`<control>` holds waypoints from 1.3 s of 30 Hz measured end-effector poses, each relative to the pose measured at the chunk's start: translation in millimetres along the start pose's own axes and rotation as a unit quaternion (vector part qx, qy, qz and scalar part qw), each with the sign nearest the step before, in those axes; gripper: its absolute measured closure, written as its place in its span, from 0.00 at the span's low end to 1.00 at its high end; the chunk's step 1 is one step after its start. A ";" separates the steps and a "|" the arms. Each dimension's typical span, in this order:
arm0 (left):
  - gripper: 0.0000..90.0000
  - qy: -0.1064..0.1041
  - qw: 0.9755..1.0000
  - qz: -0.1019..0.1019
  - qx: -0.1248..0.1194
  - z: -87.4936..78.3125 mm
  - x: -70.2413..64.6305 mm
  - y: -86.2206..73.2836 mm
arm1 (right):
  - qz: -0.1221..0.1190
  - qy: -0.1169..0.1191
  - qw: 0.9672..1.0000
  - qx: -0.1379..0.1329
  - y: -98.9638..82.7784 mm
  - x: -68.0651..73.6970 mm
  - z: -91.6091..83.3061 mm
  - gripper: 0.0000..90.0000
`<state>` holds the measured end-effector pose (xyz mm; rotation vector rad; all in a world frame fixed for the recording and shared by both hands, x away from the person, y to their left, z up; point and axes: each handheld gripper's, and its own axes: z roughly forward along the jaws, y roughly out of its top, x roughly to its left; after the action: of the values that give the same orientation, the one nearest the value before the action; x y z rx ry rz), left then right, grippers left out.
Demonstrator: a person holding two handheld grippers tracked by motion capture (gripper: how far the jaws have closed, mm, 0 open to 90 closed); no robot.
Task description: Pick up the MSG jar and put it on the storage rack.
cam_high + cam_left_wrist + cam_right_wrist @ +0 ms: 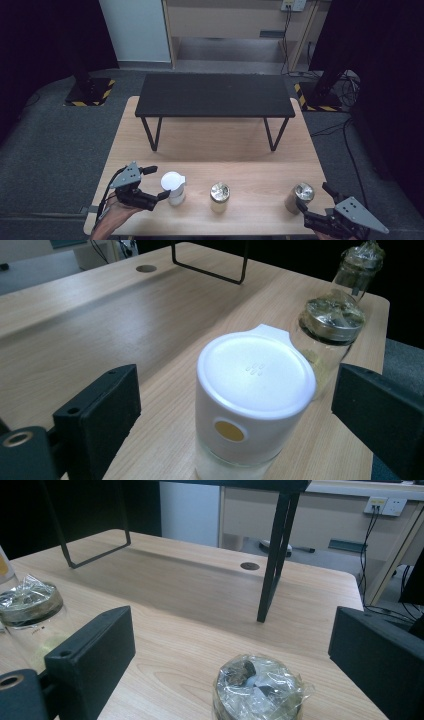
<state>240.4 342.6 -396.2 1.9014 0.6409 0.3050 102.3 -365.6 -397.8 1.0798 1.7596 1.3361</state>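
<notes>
Between spread left gripper [235,425] jaws, white-lidded jar [255,395], untouched

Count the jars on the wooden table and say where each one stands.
3, in a row along the near edge: the white-lidded jar between the left gripper jaws, a foil-topped jar mid-table, another foil-topped jar by the right gripper.

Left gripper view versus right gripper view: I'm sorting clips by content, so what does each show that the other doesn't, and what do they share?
Left gripper view alone: the round white plastic lid with its pour tab and a yellow dot on its side, between the open jaws of the left hand-held gripper.

Right gripper view alone: the wall sockets with plugged cables and the right hand-held gripper.

Shared: the light wooden table, the black metal bench legs and two film-covered glass jars.
</notes>
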 end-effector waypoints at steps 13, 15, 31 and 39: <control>0.11 -0.026 1.000 0.001 0.014 21.4 8.9 0.7 | 0.002 0.001 1.000 0.000 -0.3 -0.7 0.2 0.06; 0.13 -0.031 0.999 0.003 0.013 25.1 11.3 0.2 | 0.004 0.001 1.000 0.000 -0.3 -0.9 0.4 0.06; 0.32 -0.048 0.999 0.026 0.001 31.3 16.1 -7.2 | 0.004 0.002 1.000 -0.001 -0.6 -1.2 0.0 0.06; 0.32 -0.045 0.999 0.024 0.000 30.5 14.8 -7.1 | 0.004 0.001 1.000 -0.001 -0.5 -1.0 0.0 0.06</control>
<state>265.4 329.5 -416.3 1.9211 0.5359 0.2483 102.7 -366.6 -398.3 1.0853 1.7577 1.3440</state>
